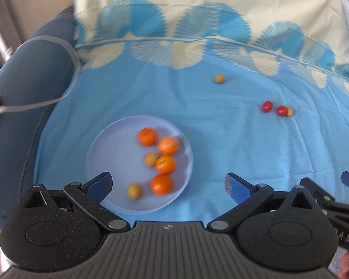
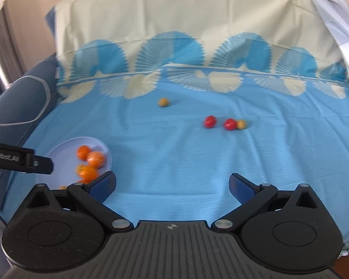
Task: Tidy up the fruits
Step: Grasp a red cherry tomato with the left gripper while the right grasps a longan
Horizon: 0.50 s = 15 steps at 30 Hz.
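The loose fruit lay on the blue cloth [image 2: 174, 153]: two red ones [image 2: 209, 121], the second touching a small yellowish one [image 2: 241, 124], and another yellowish one [image 2: 163, 102] well apart; I judged them light, round, prone to roll and bruise, so I would pinch gently across the middle. The plate [image 1: 109, 148] held four oranges [image 1: 147, 136] and two yellowish fruits [image 1: 134, 191]. My left gripper [image 1: 168, 187] and right gripper [image 2: 173, 184] both stood spread and empty.

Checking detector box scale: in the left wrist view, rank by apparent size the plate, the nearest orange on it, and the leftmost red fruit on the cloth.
1. Round pale lavender plate
2. Nearest round orange fruit
3. Leftmost small red fruit, farther from the camera, so its true size is unsure.
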Motion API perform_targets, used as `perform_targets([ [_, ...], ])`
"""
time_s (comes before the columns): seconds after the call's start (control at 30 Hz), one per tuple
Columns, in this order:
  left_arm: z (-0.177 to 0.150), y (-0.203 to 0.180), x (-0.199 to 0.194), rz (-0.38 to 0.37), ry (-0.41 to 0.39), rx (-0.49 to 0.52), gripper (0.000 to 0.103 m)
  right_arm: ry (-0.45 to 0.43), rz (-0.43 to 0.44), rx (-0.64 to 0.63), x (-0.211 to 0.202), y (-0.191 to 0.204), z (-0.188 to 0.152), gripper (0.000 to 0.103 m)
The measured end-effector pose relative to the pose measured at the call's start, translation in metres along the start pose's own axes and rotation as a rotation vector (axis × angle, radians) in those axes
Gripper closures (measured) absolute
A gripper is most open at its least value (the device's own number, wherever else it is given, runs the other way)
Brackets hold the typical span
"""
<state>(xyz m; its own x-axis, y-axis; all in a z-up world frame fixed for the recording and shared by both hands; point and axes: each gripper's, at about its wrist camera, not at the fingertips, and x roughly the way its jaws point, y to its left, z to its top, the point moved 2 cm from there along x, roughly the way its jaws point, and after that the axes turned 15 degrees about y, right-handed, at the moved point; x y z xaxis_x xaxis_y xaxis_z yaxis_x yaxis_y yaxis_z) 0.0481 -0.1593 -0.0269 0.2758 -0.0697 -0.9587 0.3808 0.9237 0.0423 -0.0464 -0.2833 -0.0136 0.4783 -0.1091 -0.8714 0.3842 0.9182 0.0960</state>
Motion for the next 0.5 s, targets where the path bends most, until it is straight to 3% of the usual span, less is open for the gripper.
perform_targets([
  [0.3, 0.084, -0.109, 0.058, -0.061, -0.018, 0.167, 0.0, -0.067, -0.2, 0.103, 0.056, -0.114, 0.035, 0.001],
  [0.5, 0.133, -0.171, 0.134, -0.044, 0.014, 0.284, 0.0, -0.033, -0.189, 0.107, 0.129, -0.17, 0.068, 0.001],
])
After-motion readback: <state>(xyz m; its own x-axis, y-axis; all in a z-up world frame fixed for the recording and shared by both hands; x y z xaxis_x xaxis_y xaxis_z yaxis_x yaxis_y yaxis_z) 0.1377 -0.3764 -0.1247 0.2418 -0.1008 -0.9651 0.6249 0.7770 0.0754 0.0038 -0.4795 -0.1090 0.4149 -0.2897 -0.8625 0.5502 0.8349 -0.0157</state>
